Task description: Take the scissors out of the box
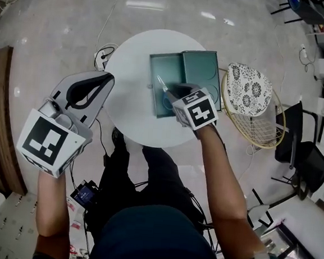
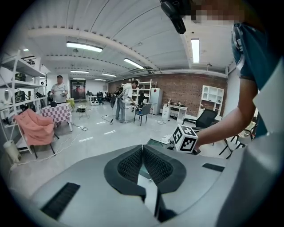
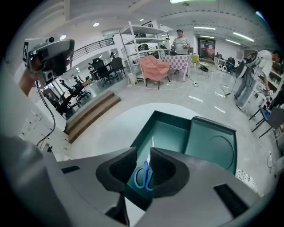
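Left gripper (image 1: 100,86): jaws clenched, empty, beside the table (image 1: 128,61). Box (image 1: 156,69): open, with the scissors (image 3: 141,176) lying inside, not lifted. Right gripper (image 3: 143,154): jaws parted above the blue handles, no grip. Grasp and removal outstanding.

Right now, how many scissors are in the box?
1: blue-handled scissors lying in the left half of the open box, near the edge closest to the person, below the parted jaws of the right tool. The tool may hide part of the box.

Head view overhead, right gripper view close: both on box (image 1: 166,70).
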The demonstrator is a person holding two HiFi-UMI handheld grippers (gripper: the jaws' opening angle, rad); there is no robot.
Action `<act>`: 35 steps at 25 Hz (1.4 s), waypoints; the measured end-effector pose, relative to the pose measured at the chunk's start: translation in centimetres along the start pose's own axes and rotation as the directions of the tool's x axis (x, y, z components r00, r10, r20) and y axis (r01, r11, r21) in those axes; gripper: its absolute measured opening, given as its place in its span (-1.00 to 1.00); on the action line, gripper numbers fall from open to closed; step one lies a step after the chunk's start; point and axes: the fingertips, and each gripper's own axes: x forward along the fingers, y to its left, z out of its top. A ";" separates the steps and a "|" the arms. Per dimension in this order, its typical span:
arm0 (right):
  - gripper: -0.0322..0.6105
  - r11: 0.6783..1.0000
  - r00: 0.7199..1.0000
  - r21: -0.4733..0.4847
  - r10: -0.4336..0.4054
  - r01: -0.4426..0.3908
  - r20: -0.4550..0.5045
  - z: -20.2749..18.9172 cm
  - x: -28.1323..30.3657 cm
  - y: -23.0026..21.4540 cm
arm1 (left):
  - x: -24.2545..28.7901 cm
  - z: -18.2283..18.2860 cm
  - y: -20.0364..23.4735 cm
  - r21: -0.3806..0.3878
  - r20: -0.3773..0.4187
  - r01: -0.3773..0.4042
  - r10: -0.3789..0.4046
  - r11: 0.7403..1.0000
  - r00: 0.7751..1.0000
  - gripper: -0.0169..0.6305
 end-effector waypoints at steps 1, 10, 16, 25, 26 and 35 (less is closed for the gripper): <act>-0.57 1.000 1.000 -0.001 0.003 -0.003 -0.016 -0.4 0.8 0.1 | 0.0 -0.6 0.2 -0.006 -0.003 -0.002 0.002 1.000 1.000 -0.88; -0.41 0.999 0.991 -0.037 -0.027 0.022 -0.133 -2.8 6.2 -0.5 | 1.1 -5.1 1.9 -0.061 -0.030 -0.022 0.020 0.998 0.999 -0.88; -0.41 0.997 0.982 -0.050 -0.065 0.057 -0.176 -3.3 8.3 -0.7 | 1.5 -6.7 2.7 -0.079 -0.033 -0.034 0.031 0.996 0.999 -0.88; -0.41 0.982 0.943 -0.127 -0.169 0.138 -0.285 -3.3 9.4 -1.5 | 1.5 -8.4 3.6 -0.102 -0.028 -0.051 0.048 0.993 0.998 -0.88; -0.41 0.981 0.937 -0.129 -0.181 0.148 -0.298 -3.3 9.5 -1.7 | 1.4 -8.5 3.8 -0.106 -0.028 -0.053 0.050 0.993 0.998 -0.88; -0.55 0.983 0.881 -0.105 -0.182 0.151 -0.436 -3.2 12.1 -0.3 | -0.9 -10.1 5.9 -0.150 -0.016 -0.060 0.059 0.987 0.998 -0.88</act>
